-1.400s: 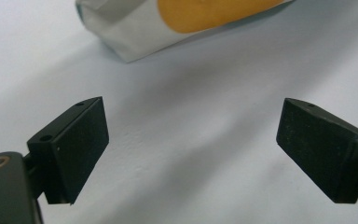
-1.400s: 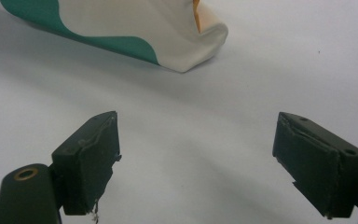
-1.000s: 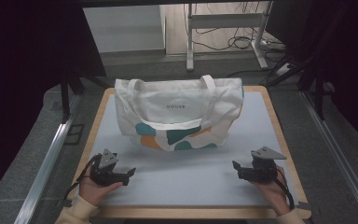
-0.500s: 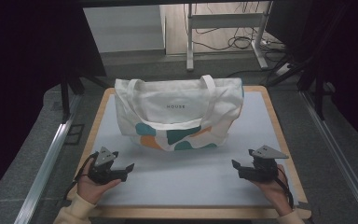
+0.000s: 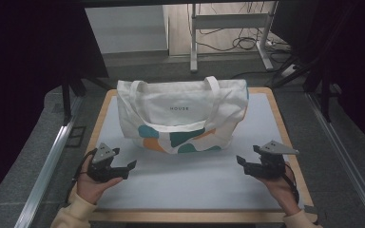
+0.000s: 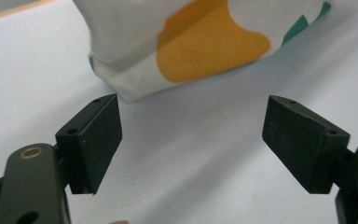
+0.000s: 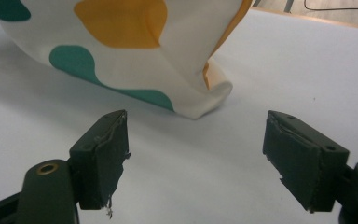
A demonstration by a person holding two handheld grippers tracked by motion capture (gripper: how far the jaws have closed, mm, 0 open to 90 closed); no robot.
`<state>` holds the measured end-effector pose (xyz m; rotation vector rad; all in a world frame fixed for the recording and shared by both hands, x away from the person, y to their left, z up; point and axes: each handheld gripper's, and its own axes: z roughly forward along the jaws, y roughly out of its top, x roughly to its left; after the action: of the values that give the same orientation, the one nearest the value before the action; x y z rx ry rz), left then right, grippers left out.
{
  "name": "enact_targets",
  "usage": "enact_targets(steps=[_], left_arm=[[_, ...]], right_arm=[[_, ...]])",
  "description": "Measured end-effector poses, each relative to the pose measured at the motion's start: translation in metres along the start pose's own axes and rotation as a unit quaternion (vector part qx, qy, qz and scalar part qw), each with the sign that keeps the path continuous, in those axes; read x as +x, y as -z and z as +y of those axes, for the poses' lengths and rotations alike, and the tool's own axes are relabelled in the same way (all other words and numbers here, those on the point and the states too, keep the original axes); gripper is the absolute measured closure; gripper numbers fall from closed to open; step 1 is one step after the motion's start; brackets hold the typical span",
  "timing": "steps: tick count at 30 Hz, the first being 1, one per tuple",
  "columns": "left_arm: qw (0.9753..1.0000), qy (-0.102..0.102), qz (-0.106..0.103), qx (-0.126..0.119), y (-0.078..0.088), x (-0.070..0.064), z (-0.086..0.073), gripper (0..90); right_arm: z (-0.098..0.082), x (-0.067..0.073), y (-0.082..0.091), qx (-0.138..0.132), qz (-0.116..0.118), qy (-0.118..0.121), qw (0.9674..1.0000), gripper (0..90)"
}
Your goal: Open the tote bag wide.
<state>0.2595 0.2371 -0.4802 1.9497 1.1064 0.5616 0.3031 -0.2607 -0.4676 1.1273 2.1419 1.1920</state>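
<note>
A white tote bag (image 5: 183,114) printed with teal and orange blobs lies flat at the back middle of the white mat (image 5: 190,185), handles toward me. My left gripper (image 5: 129,167) hovers at the front left and points at the bag's near left corner (image 6: 121,88). Its jaws have just closed a little but stand open, with nothing between them (image 6: 191,140). My right gripper (image 5: 241,162) hovers at the front right, facing the bag's near right corner (image 7: 209,100). Its jaws have also just narrowed slightly and are open and empty (image 7: 196,154).
A wooden frame (image 5: 195,216) borders the mat. Metal rails run along the floor on the left (image 5: 47,161) and right (image 5: 342,147). Behind the table stand white desk legs (image 5: 193,42) with cables on the floor. Bare mat lies between the grippers and the bag.
Both hands have lifted their grippers a little above the mat. The bag has not moved.
</note>
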Motion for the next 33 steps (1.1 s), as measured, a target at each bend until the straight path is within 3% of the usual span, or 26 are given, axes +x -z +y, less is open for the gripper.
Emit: enact_targets(steps=[8,15,23,33], left_arm=[[1.0000,-0.002,0.002,-0.009,0.007,0.004,0.015,20.2],[0.9998,0.010,0.000,-0.017,0.010,0.011,0.027,21.3],[0.9993,0.014,-0.002,-0.034,0.015,0.017,0.041,22.8],[0.9988,0.023,0.006,-0.043,0.018,0.027,0.051,25.9]], right_arm=[[0.024,-0.002,0.003,-0.024,0.003,0.005,0.9997,23.3],[0.047,-0.004,0.006,-0.038,0.005,0.011,0.9992,26.3],[0.061,-0.013,0.005,-0.050,0.010,-0.004,0.9987,29.2],[0.072,-0.020,0.002,-0.053,0.005,-0.003,0.9986,31.9]])
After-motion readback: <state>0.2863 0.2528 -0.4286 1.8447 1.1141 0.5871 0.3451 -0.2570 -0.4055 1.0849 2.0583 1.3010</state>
